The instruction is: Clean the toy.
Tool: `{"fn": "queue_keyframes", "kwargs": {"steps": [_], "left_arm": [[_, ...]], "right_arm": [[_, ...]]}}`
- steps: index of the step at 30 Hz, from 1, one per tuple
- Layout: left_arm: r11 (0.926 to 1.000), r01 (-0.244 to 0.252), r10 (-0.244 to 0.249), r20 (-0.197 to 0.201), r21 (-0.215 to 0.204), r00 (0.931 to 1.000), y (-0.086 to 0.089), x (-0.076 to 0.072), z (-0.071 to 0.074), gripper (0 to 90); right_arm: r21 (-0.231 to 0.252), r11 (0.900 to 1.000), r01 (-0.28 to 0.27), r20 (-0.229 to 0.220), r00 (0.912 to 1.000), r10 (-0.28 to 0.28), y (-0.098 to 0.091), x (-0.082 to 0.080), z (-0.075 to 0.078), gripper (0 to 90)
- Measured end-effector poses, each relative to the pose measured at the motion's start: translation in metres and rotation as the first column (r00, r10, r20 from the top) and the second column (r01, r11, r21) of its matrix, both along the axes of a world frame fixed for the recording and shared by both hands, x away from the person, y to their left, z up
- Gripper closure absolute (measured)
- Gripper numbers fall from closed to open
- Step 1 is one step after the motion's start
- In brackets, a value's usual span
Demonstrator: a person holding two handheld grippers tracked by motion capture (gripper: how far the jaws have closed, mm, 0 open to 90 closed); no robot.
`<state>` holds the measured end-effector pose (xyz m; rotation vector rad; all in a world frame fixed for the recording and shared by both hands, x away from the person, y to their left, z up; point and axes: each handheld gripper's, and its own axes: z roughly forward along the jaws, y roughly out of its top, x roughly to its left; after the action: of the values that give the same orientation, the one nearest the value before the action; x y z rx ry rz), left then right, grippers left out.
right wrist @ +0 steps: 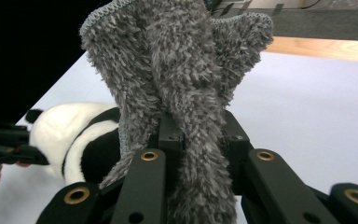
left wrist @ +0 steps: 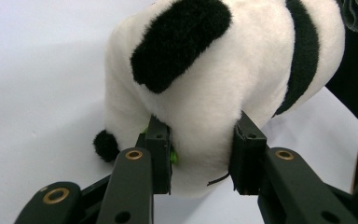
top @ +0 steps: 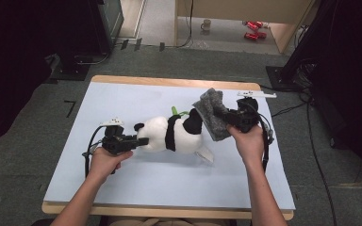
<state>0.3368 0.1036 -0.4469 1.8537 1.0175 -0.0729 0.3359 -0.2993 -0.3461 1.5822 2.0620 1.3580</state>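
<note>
Two bare forearms come in from the near edge of the table, each hand wrapped around a gripper. The left hand lies low near the table's left side, wrist roughly straight, and points its left gripper level toward the right. Its jaws are clamped on the white end of a toy panda; in the left gripper view the pads press into the plush on both sides, and the left gripper has a fold of white fur bulging between them.

The panda lies on its side near the middle of the table, its black patches showing, with a small white tag by its near side.

The right hand reaches farther forward, forearm angled up the right side of the table, and holds the right gripper pointing left toward the panda's far end. Its jaws are pressed together on a grey fuzzy cloth. In the right gripper view the right gripper pinches the cloth at a bunched fold, and the rest of it stands up above the jaws. In the high view the cloth sits just beside the panda's black end; whether they touch I cannot tell.
</note>
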Motion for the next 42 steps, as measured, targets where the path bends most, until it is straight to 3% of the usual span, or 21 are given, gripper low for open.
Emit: {"fn": "queue_keyframes", "kwargs": {"steps": [4, 7, 10, 13, 18, 20, 24, 26, 33, 38, 42], "left_arm": [[1.0, 0.0, 0.0, 0.02, -0.002, 0.9998, 0.001, 0.003, -0.003, 65.0], [1.0, 0.001, -0.001, 0.028, 0.005, 0.9996, 0.0, 0.002, -0.003, 64.9], [1.0, 0.002, -0.002, 0.035, 0.01, 0.9994, -0.001, 0.001, -0.004, 64.7], [0.9999, -0.002, 0.002, 0.036, 0.011, 0.9994, -0.001, 0.002, -0.004, 64.6], [0.9996, -0.006, 0.005, 0.046, 0.026, 0.9989, -0.003, 0.001, -0.004, 64.6], [0.9996, -0.007, 0.005, 0.047, 0.026, 0.9989, -0.003, 0.001, -0.004, 64.5], [0.9997, -0.009, 0.008, 0.048, 0.024, 0.9988, -0.002, 0.002, -0.004, 64.3], [0.9996, -0.016, 0.015, 0.049, 0.022, 0.9987, -0.003, 0.002, -0.004, 64.1], [0.9993, -0.037, 0.037, 0.042, -0.003, 0.9984, -0.002, 0.008, -0.004, 63.3], [0.9986, -0.052, 0.051, 0.059, 0.011, 0.9969, -0.003, 0.007, -0.003, 63.0], [0.9987, -0.051, 0.05, 0.067, 0.012, 0.9965, -0.003, 0.008, -0.003, 62.7]], "right_arm": [[0.003, 0.9999, -0.012, -0.003, 0.9999, 0.012, 0.009, 0.004, -0.011, 76.2], [0.009, 0.9998, -0.02, -0.038, 0.9991, 0.02, 0.015, 0.01, -0.028, 76.1], [0.024, 0.9996, -0.012, -0.043, 0.999, 0.013, 0.018, 0.013, -0.044, 76.1], [-0.003, 1.0, -0.003, -0.063, 0.998, 0.002, 0.017, 0.016, -0.056, 76.2], [-0.031, 0.9987, -0.04, -0.156, 0.9871, 0.035, 0.028, 0.02, -0.086, 76.4], [-0.032, 0.9987, -0.04, -0.16, 0.9866, 0.035, 0.029, 0.02, -0.09, 76.5], [-0.101, 0.9934, -0.054, -0.193, 0.9807, 0.033, 0.03, 0.02, -0.1, 76.5], [-0.099, 0.9937, -0.053, -0.2, 0.9792, 0.032, 0.028, 0.02, -0.104, 76.5], [-0.083, 0.9966, -0.003, -0.142, 0.9899, -0.008, 0.011, 0.015, -0.086, 76.4], [-0.053, 0.9985, 0.015, -0.071, 0.9973, -0.019, 0.004, 0.005, -0.061, 76.5], [-0.025, 0.9997, -0.001, -0.027, 0.9996, 0.0, 0.004, -0.001, -0.039, 76.5]]}}
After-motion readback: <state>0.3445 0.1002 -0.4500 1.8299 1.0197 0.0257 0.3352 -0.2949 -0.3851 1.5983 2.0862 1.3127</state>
